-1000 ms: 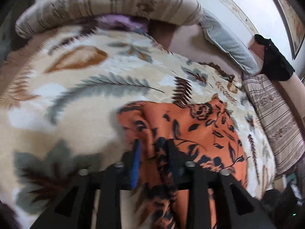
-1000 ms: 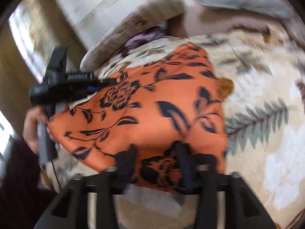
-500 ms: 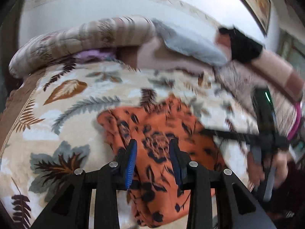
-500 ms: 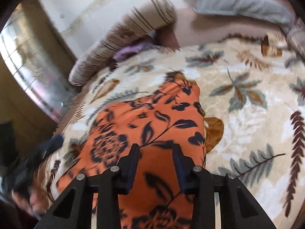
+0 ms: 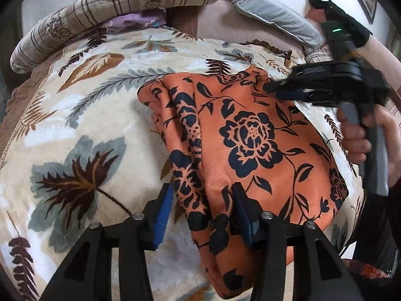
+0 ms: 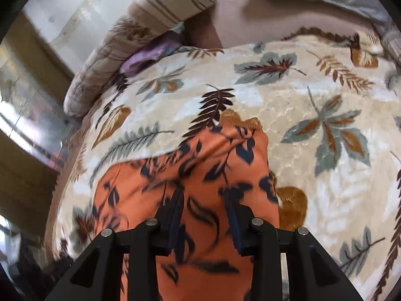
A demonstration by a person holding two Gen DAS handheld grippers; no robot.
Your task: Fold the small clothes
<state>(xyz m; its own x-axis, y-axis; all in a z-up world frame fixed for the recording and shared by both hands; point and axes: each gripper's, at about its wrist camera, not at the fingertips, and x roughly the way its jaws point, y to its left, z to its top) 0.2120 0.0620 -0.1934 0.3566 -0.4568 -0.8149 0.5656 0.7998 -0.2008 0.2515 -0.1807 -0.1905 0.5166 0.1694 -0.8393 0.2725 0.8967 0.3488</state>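
The orange floral garment [image 5: 253,135] lies half-folded on the bed [image 5: 75,130], both the left claw [image 5: 203,213] and right claw [image 6: 204,215] are spread around it, and a fresh grip seems needed next.

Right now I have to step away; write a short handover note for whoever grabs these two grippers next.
Left gripper: open, fingers straddling a bunched ridge of the orange floral garment.
Right gripper: open, over the same garment; the left wrist view shows its tips at the far right corner.
Garment lies crumpled on the leaf-print blanket, held by neither gripper.
Done: nothing neat yet.
Left: flatten it, then fold it.
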